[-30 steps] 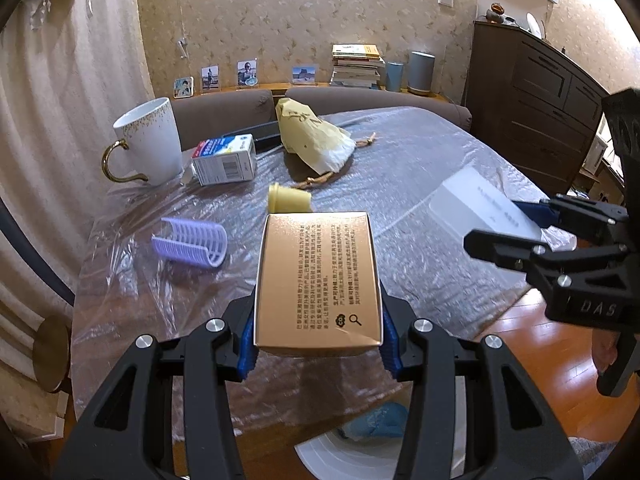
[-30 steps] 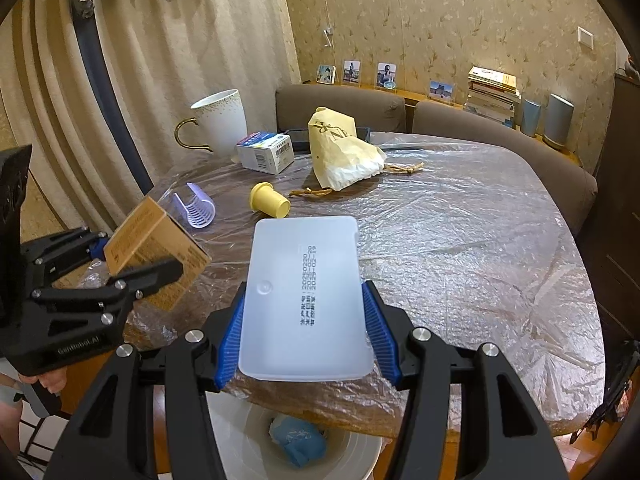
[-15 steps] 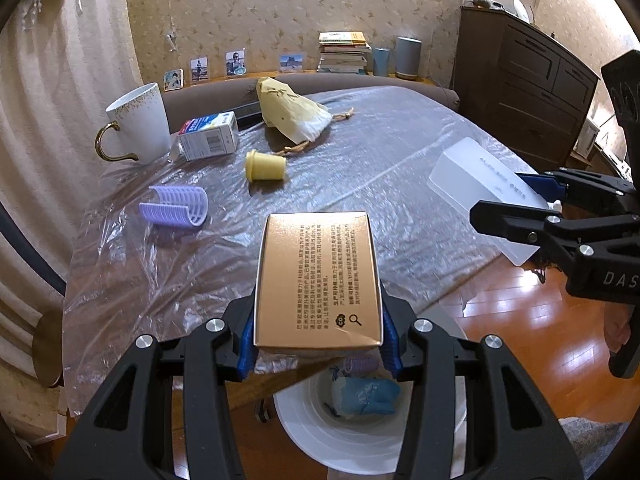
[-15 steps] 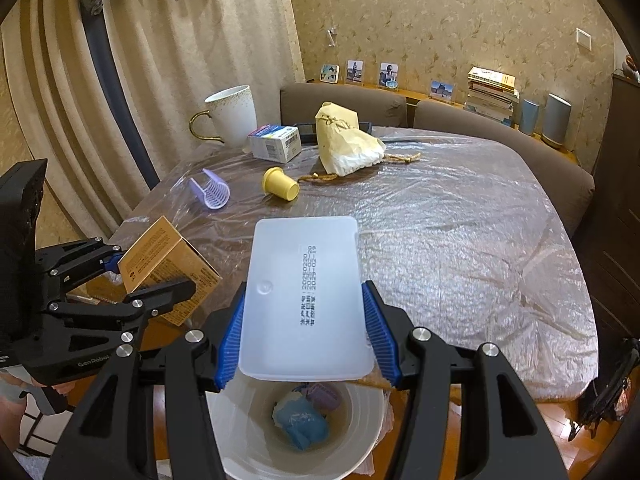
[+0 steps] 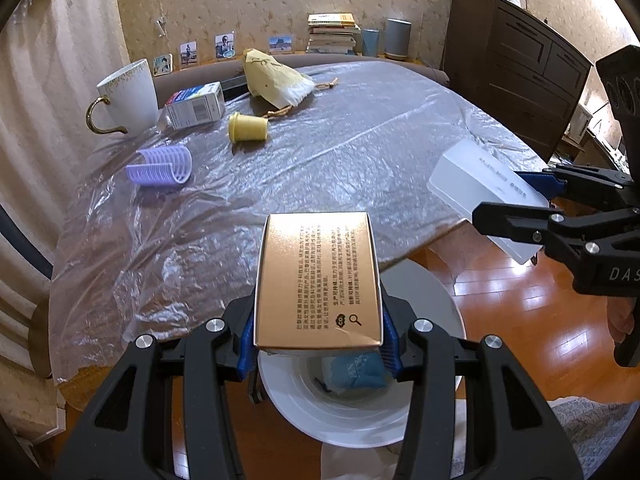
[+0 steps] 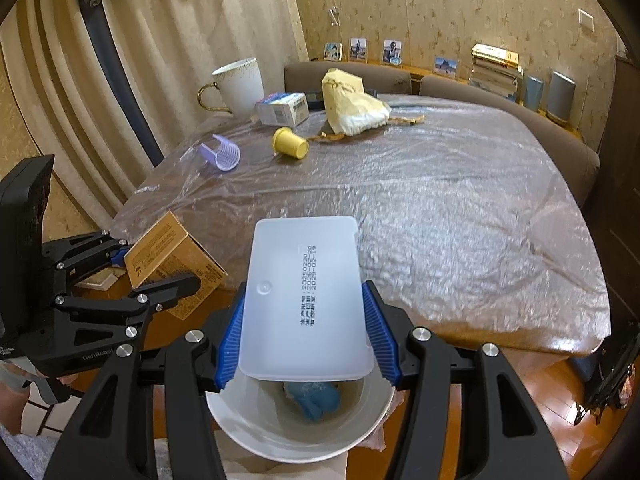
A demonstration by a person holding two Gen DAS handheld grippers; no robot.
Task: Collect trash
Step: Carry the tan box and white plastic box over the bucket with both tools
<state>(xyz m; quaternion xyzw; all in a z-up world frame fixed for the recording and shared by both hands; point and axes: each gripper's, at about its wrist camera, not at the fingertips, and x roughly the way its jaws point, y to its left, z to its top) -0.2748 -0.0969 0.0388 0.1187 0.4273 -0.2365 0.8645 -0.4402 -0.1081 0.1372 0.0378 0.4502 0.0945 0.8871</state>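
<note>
Right tool (image 6: 306, 330) gripping white box (image 6: 305, 300) — above bin (image 6: 256, 436)

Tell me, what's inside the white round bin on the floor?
The white round bin holds a crumpled blue wad near the bottom. The frosted white plastic box held above covers the bin's far part, so anything there is hidden.

The left gripper (image 6: 160, 286) body reads "GenRobot" — the right gripper (image 5: 516, 204) body shows "DAS"; the white box (image 6: 304, 300) carries a partly legible date print "2025".
</note>
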